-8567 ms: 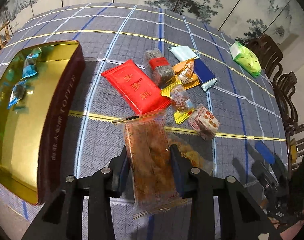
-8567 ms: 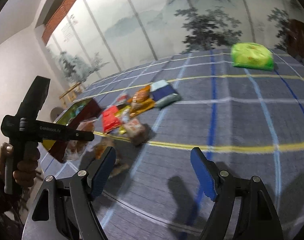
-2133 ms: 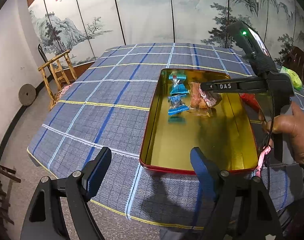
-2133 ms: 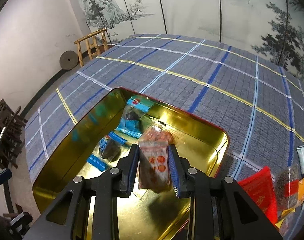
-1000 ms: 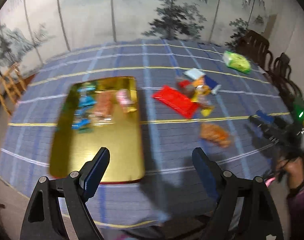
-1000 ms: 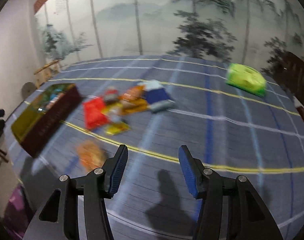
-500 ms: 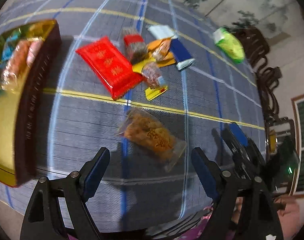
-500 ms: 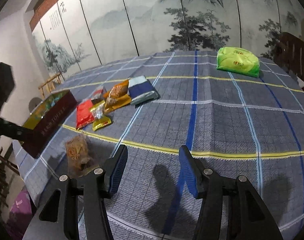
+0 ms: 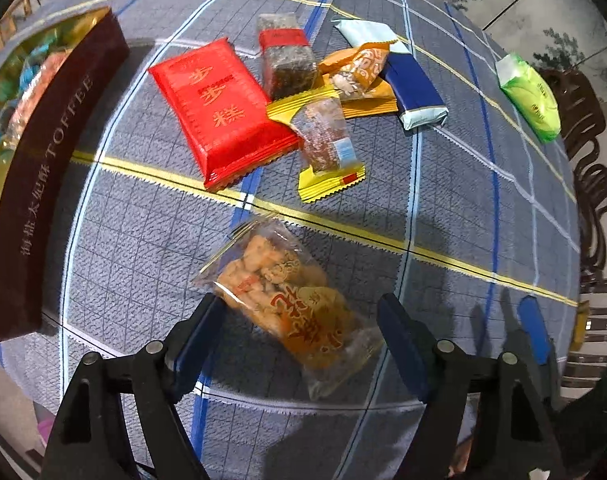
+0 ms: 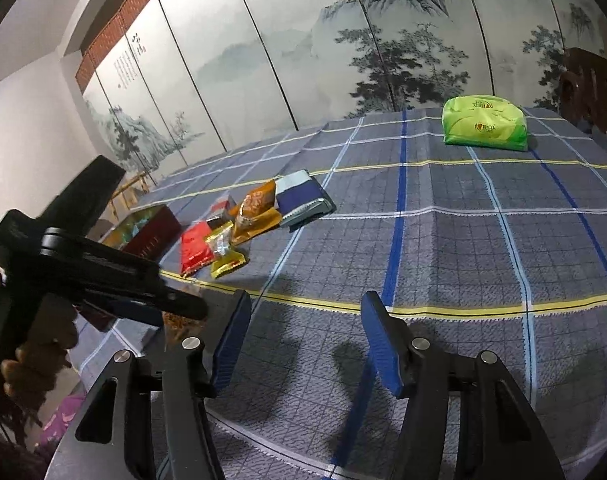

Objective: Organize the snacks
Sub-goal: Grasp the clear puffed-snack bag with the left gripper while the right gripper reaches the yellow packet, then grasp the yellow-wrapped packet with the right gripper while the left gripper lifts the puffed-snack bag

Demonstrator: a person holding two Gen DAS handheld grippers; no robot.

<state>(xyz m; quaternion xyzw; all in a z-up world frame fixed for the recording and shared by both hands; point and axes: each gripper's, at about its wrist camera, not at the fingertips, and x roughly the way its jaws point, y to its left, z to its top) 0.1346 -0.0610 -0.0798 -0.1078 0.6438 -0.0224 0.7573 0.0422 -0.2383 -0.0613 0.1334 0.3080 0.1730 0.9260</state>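
**Left tool straddles a clear snack bag; right tool idle**

A blue plaid surface (image 9: 135, 240) carries everything. At its left edge sits the toffee tin (image 9: 51, 168), gold inside, with a few wrapped snacks in it. Beyond lies a loose cluster: a red packet (image 9: 219, 108), a blue-and-white packet (image 9: 411, 84), a dark bar with a red band (image 9: 287, 56), an orange packet (image 9: 359, 72) and a yellow-ended snack (image 9: 327, 144). A green pack (image 10: 485, 128) lies well apart at the far side. Nearest, the clear bag of orange snacks (image 9: 287, 300) lies flat between the spread fingers of the left tool (image 9: 299, 336), not clamped. The right tool (image 10: 307, 344) hangs apart over bare cloth, holding nothing.
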